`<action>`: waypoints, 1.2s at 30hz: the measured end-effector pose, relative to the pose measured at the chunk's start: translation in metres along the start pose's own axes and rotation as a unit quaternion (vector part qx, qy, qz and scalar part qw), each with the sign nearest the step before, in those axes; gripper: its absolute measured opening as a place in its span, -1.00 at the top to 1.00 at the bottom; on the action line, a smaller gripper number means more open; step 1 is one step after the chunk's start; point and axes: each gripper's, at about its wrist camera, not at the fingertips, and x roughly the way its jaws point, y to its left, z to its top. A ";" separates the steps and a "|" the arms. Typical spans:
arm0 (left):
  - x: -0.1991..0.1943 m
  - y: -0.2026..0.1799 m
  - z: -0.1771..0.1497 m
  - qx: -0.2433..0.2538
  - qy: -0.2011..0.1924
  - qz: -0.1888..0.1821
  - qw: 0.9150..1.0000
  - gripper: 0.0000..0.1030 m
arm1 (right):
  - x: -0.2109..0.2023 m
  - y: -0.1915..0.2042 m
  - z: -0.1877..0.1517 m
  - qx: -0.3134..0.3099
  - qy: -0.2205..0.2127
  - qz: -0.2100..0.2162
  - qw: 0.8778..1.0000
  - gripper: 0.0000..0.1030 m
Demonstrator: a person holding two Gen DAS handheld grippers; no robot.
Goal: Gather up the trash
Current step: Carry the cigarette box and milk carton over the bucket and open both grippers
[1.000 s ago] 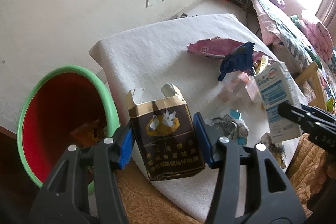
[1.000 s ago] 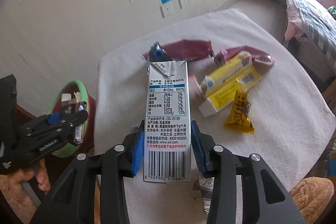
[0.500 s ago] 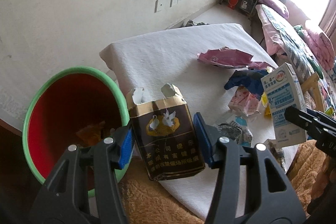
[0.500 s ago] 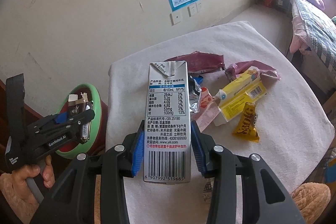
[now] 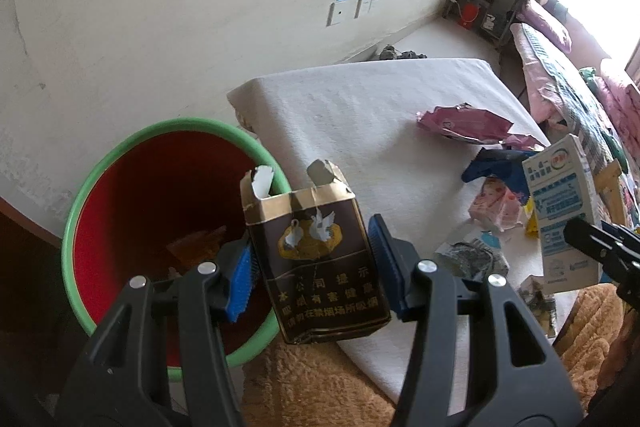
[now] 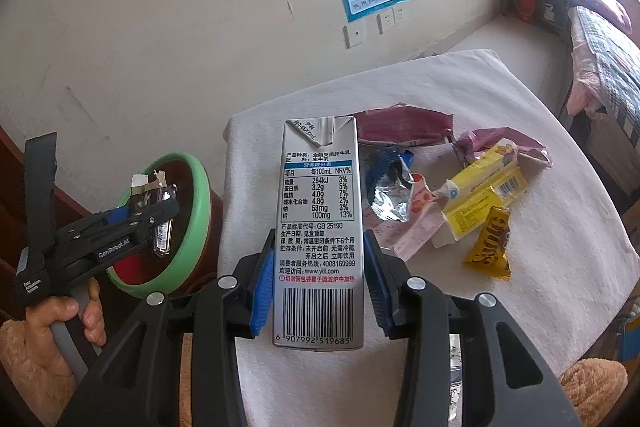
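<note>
Left wrist view: left tool (image 5: 314, 261) pinching a torn brown cigarette pack (image 5: 316, 259) with a swan emblem and gold Chinese lettering, held at the green rim of the red bin (image 5: 160, 219) beside the white-covered bench (image 5: 360, 115). Right wrist view: right tool (image 6: 320, 283) clamped on a silver milk carton (image 6: 318, 227) above the bench, reading "200mL", "GB 25190", "www.yili.com", barcode "6 907992 519685"; yellow box (image 6: 484, 195) and yellow wrapper (image 6: 490, 245) lying on the bench; "GenRobot.AI" printed on the left tool.
</note>
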 end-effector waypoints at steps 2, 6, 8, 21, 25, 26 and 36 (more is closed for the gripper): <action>0.000 0.002 -0.001 -0.002 0.000 0.002 1.000 0.01 | 0.001 0.002 0.000 -0.003 0.001 0.001 1.000 0.23; 0.001 0.008 -0.001 -0.006 0.000 0.004 1.000 0.02 | 0.004 0.006 0.001 -0.010 0.004 0.004 1.000 0.23; 0.002 0.010 0.000 -0.008 0.000 0.006 1.000 0.01 | 0.005 0.009 0.001 -0.013 0.006 0.005 1.000 0.23; 0.006 0.033 -0.005 -0.033 0.002 0.019 0.999 0.01 | 0.019 0.035 0.007 -0.044 0.015 0.016 0.999 0.23; 0.007 0.041 -0.007 -0.043 0.002 0.022 0.999 0.01 | 0.026 0.043 0.009 -0.058 0.020 0.019 0.998 0.23; 0.007 0.044 -0.007 -0.046 0.003 0.022 0.999 0.01 | 0.028 0.046 0.009 -0.061 0.022 0.020 0.998 0.23; 0.008 0.071 -0.013 -0.071 0.005 0.034 0.997 0.01 | 0.047 0.073 0.016 -0.086 0.037 0.029 0.995 0.23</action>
